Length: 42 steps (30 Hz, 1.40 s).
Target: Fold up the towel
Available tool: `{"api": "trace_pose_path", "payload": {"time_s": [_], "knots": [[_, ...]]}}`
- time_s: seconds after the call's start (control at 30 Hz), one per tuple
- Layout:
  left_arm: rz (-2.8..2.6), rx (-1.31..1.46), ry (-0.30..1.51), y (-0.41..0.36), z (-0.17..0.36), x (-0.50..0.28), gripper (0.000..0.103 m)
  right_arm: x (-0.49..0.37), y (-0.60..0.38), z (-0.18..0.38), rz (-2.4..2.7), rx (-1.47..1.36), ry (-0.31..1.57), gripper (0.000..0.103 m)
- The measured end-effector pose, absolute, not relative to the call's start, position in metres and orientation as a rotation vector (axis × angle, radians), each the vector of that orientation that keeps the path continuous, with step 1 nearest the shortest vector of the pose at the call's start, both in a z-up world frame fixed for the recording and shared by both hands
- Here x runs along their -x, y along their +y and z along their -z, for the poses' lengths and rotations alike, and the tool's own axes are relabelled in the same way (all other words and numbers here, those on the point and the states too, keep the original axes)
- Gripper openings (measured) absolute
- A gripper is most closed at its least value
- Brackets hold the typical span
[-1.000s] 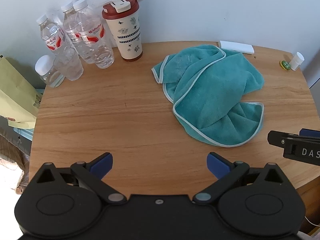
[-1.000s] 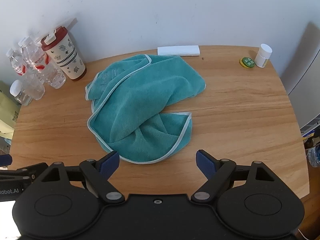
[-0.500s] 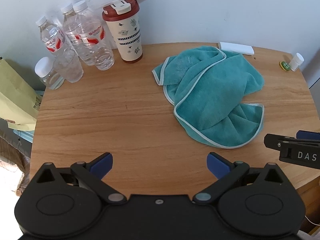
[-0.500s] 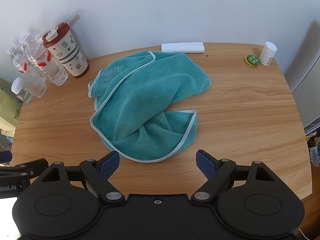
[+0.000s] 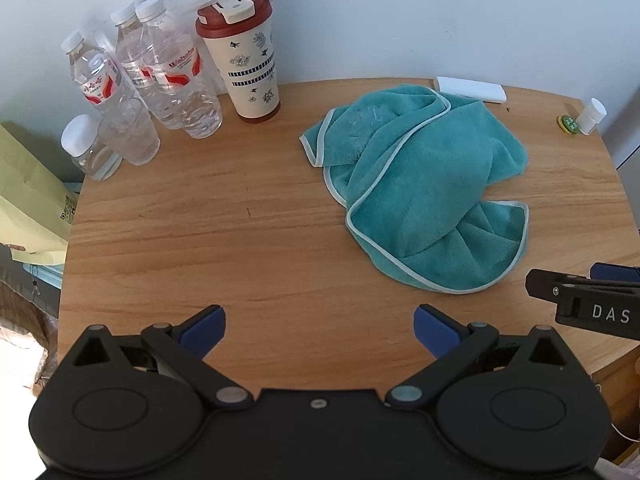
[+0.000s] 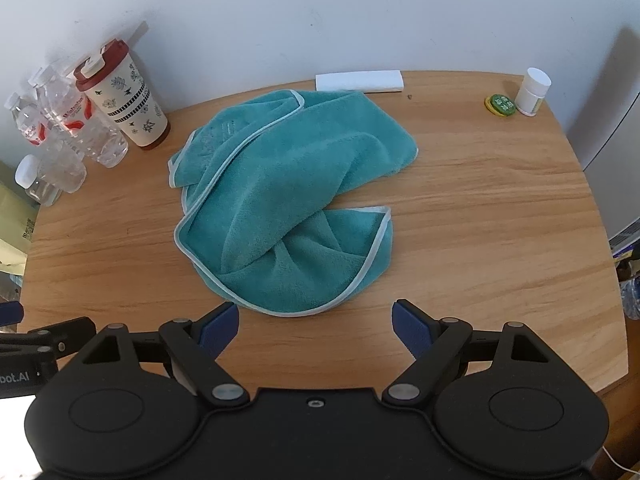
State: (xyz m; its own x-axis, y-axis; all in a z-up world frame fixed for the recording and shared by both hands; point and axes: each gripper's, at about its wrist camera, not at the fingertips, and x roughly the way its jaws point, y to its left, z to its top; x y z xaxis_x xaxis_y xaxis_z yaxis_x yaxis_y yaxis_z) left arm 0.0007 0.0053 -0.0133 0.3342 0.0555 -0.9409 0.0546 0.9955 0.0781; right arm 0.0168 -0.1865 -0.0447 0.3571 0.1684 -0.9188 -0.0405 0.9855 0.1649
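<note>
Teal towel lies crumpled mid-table; right gripper spread at its near hem

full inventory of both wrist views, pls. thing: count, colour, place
towel: 1, teal with pale trim, crumpled at table centre
table: 1, light wood, rounded, against white wall
tumbler: 1, cream with dark red lid, back left
water bottles: at least 4, clear with white caps, back left beside tumbler
flat white block: 1, white, back edge, behind towel
small bottle: 1, white, back right
round lid: 1, green and yellow, beside small bottle
paper bag: 1, yellow-green, off table's left edge
left gripper: 1, black with blue pads, open, empty
right gripper: 1, black with blue pads, open, near towel's front edge
</note>
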Motion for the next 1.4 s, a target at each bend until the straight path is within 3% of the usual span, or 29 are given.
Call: {"api": "trace_pose_path", "payload": {"time_s": [0.3, 0.83, 1.2, 1.4], "knots": [[-0.020, -0.098, 1.247, 0.023, 0.023, -0.015, 0.103, -0.022, -0.185, 0.053, -0.123, -0.102, 1.185, 0.088], [0.225, -0.081, 1.219, 0.050, 0.066, -0.059, 0.103, -0.017, -0.145, 0.119, -0.237, 0.039, 1.304, 0.087], [0.228, -0.115, 1.191, 0.018, 0.090, -0.096, 0.103, -0.032, -0.163, 0.129, -0.157, 0.026, 1.339, 0.087], [0.278, -0.139, 1.152, -0.025, 0.100, -0.120, 0.103, -0.068, -0.224, 0.115, -0.053, -0.169, 1.288, 0.087]]}}
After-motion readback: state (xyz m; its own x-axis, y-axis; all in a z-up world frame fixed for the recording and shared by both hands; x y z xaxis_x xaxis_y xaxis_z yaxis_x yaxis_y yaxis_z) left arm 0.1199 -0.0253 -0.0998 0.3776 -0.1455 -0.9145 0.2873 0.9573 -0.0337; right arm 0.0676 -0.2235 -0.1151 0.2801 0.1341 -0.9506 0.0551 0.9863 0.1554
